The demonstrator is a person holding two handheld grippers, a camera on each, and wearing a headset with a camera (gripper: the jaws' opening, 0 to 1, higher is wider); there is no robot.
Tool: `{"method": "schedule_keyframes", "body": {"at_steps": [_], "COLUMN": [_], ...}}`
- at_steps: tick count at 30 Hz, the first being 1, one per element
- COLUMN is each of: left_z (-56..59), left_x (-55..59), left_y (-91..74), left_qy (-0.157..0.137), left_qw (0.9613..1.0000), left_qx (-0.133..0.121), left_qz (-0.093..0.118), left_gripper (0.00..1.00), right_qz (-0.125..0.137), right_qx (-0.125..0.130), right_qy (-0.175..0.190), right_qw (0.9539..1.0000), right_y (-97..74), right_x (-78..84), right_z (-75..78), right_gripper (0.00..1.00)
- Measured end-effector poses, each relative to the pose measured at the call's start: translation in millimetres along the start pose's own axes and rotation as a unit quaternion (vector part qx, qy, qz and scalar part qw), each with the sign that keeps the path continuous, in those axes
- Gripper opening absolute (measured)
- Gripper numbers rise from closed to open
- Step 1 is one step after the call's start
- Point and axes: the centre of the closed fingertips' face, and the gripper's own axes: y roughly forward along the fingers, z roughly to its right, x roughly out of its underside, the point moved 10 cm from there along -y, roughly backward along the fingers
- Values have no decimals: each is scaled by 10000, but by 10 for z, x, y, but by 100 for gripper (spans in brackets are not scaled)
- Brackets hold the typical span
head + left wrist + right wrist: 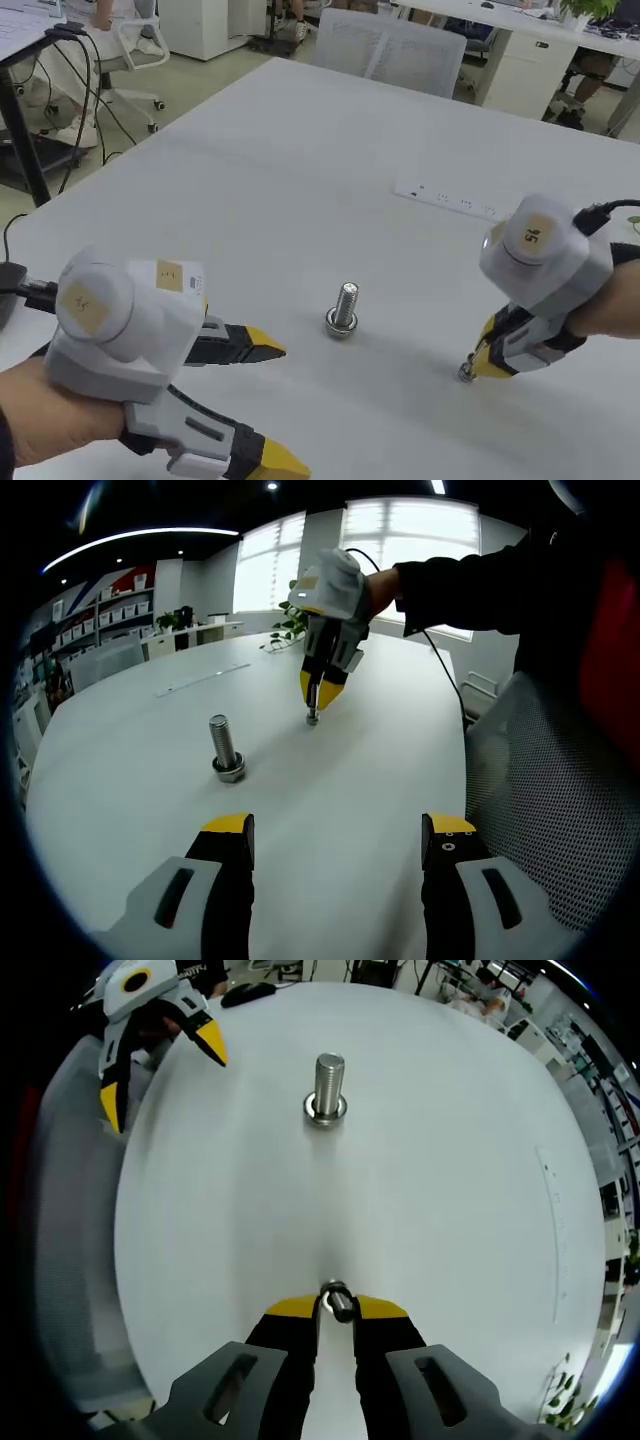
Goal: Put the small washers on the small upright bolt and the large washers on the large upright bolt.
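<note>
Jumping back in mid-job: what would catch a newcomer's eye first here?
The large bolt standing upright in the middle of the white table. Then the right tool, tips down on the table to the bolt's right in the head view and pinching a small metal part, while the left tool hovers open.

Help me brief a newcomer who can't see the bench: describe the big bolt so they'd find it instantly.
Take the white table; near its middle, between the left claw and the right claw, stands the big bolt. It is silver and threaded, upright on its wider base and untouched, unlike the far smaller metal piece pinched in the right claw's tips.
</note>
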Motion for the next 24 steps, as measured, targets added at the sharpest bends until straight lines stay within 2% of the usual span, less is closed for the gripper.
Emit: {"method": "schedule_keyframes", "body": {"at_steps": [12,24], "left_z": [-4,3], "left_x": [14,13], "left_y": [20,31], "left_qy": [-29,-26], "left_qw": [10000,10000], "left_qx": [16,40], "left_qz": [-29,-49], "left_gripper": [67,67], "right_qz": [43,83], "right_qx": [-35,-38], "right_qy": [95,109], "right_qw": [9999,9999], "right_y": [114,138], "right_x": [46,60], "right_z": [14,43], "right_gripper": [14,15]}}
